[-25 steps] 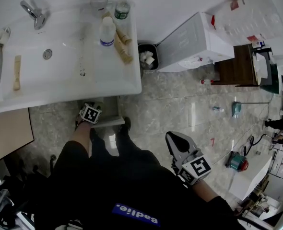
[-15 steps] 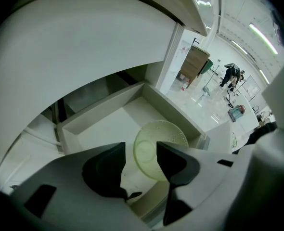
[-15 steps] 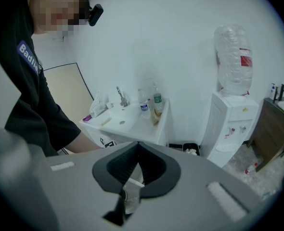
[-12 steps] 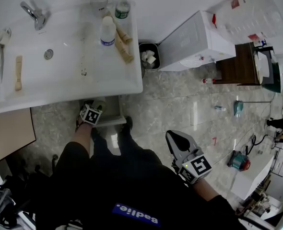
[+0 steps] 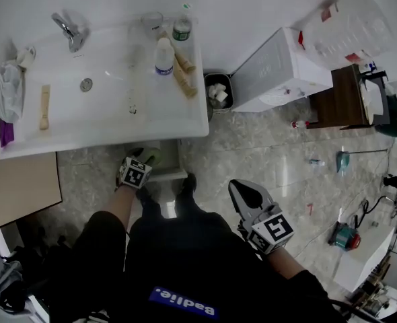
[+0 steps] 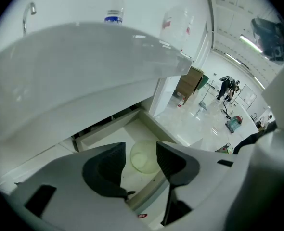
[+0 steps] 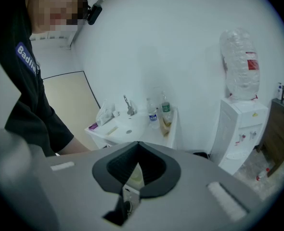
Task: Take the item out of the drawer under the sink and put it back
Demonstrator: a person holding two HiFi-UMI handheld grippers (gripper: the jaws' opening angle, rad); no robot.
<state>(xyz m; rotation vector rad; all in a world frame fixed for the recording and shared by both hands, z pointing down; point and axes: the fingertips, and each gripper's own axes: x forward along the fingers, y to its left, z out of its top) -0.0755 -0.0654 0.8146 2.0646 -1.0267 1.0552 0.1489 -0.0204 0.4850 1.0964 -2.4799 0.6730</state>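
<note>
Bowl (image 6: 144, 159), pale green and translucent, lying on the floor of the open drawer (image 6: 128, 134) beneath the sink (image 5: 104, 110). Directions are read on the head view as a dial. The left gripper (image 6: 140, 151) is at 9 o'clock near the centre, just below the sink's front edge. Its jaws stand wide apart, with the bowl seen between them further in and neither pad pressing on it. The right gripper (image 5: 242, 192) is at 4 o'clock, held over the floor well apart from the drawer, its jaws closed together on nothing. At 11 o'clock the white sink carries a chrome tap (image 5: 70, 29), a wooden brush (image 5: 45, 106), a crumpled cloth (image 5: 7, 86) at its left end and a white-capped bottle (image 5: 163, 54) on its right ledge. At 12 o'clock a small bin (image 5: 208, 85) holding white crumpled paper stands just beside the sink. At 1 o'clock is a white water dispenser (image 5: 279, 69) with a large clear bottle (image 5: 346, 25) on top; at 2 o'clock, a dark wooden cabinet (image 5: 333, 99) beside it. A beige panel (image 5: 17, 187) fills the 9 o'clock edge. The floor (image 5: 252, 153) is glossy grey marbled tile with small items scattered toward 3 o'clock.
</note>
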